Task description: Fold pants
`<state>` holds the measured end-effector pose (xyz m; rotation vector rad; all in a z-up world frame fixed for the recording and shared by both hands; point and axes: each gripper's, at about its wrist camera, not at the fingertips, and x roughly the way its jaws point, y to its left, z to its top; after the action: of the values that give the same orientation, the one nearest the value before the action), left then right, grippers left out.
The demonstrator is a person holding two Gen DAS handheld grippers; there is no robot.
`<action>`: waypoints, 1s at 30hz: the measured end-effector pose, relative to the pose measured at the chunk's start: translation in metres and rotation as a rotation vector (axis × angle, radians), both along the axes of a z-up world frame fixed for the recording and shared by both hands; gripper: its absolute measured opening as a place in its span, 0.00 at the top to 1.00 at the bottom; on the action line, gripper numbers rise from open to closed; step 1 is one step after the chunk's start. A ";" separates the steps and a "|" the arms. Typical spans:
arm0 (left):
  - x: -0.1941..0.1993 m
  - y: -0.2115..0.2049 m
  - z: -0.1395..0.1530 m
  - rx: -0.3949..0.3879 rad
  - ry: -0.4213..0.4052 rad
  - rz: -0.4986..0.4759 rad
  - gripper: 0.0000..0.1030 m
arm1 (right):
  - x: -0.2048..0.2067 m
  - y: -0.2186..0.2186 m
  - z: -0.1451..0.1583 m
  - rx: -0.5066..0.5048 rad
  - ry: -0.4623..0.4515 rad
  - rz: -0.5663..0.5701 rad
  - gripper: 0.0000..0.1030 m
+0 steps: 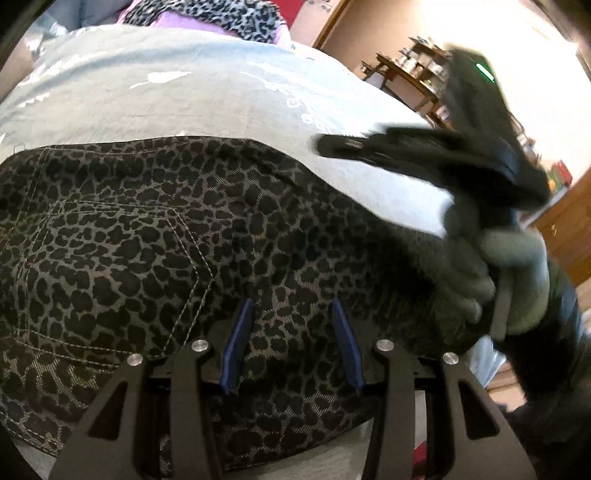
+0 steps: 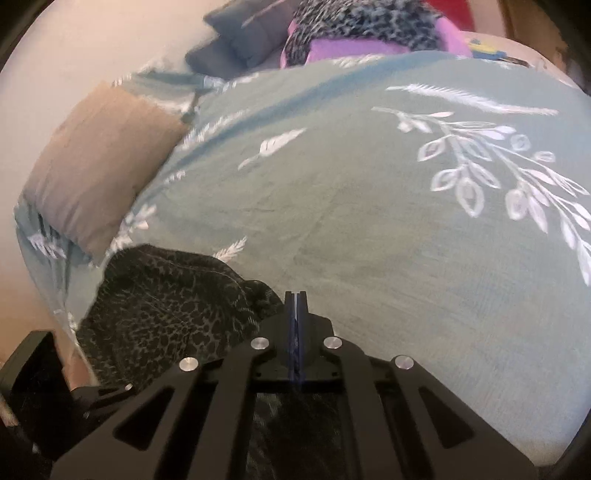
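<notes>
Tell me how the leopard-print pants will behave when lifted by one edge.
The pants will probably drape and sag: they already bunch into soft folds by the right gripper. Their denim-like weave and stitched seams suggest some weight, so they should hang rather than flutter. On the bedspread they would likely drag, not slide freely.

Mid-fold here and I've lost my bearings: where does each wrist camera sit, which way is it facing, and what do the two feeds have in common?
Left wrist: sits on the left gripper, angled down along its parted blue pads at the leopard-print pants on the green bedspread; the right gripper and a gloved hand cross its right side.
Right wrist: sits on the right gripper, pads together, looking down across the bedspread toward a tan pillow; the pants lie lower left.
Shared: pants, bedspread, and the leopard and purple pile at the far edge.
</notes>
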<state>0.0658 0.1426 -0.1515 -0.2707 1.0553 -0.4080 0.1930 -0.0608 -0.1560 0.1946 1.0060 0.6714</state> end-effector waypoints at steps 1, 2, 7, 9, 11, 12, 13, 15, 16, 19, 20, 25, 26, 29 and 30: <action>0.004 0.003 0.003 -0.010 0.001 0.017 0.53 | -0.005 -0.010 0.003 0.000 -0.011 -0.019 0.76; 0.009 0.005 0.005 -0.016 -0.001 0.029 0.53 | -0.013 -0.023 0.007 -0.005 -0.034 -0.041 0.66; 0.037 0.003 0.016 -0.050 -0.018 0.067 0.53 | -0.055 -0.075 0.006 -0.073 -0.076 -0.146 0.63; 0.046 -0.005 0.017 -0.045 -0.019 0.061 0.53 | -0.072 -0.093 -0.001 -0.101 -0.071 -0.189 0.63; 0.053 -0.015 0.012 -0.029 -0.005 0.051 0.53 | -0.087 -0.108 -0.007 -0.123 -0.068 -0.233 0.63; 0.055 -0.018 0.008 -0.013 0.009 0.059 0.53 | -0.095 -0.115 -0.010 -0.137 -0.073 -0.248 0.63; 0.056 -0.020 0.005 -0.002 0.018 0.067 0.51 | -0.100 -0.119 -0.013 -0.156 -0.084 -0.256 0.63; 0.061 -0.017 -0.007 0.032 0.041 0.095 0.50 | -0.108 -0.126 -0.020 -0.220 -0.099 -0.270 0.63; 0.063 -0.015 -0.013 0.026 0.051 0.109 0.50 | -0.109 -0.130 -0.024 -0.237 -0.087 -0.278 0.63; 0.063 -0.010 -0.013 0.015 0.039 0.118 0.50 | -0.105 -0.143 -0.038 -0.258 -0.059 -0.310 0.63; 0.063 -0.013 -0.011 0.019 0.040 0.122 0.50 | -0.102 -0.145 -0.040 -0.265 -0.064 -0.318 0.63; 0.075 -0.034 -0.002 0.037 0.048 0.143 0.49 | -0.085 -0.147 -0.044 -0.280 -0.066 -0.375 0.63; 0.077 -0.037 -0.001 0.050 0.044 0.143 0.49 | -0.082 -0.149 -0.046 -0.264 -0.053 -0.388 0.63; 0.077 -0.045 -0.003 0.091 0.033 0.147 0.49 | -0.084 -0.155 -0.043 -0.229 -0.034 -0.397 0.63; 0.076 -0.049 -0.002 0.103 0.030 0.146 0.48 | -0.088 -0.156 -0.039 -0.224 -0.043 -0.391 0.63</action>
<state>0.1418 0.0932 -0.1532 -0.2606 1.0754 -0.2183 0.1049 -0.2167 -0.1948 0.1730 0.9593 0.2049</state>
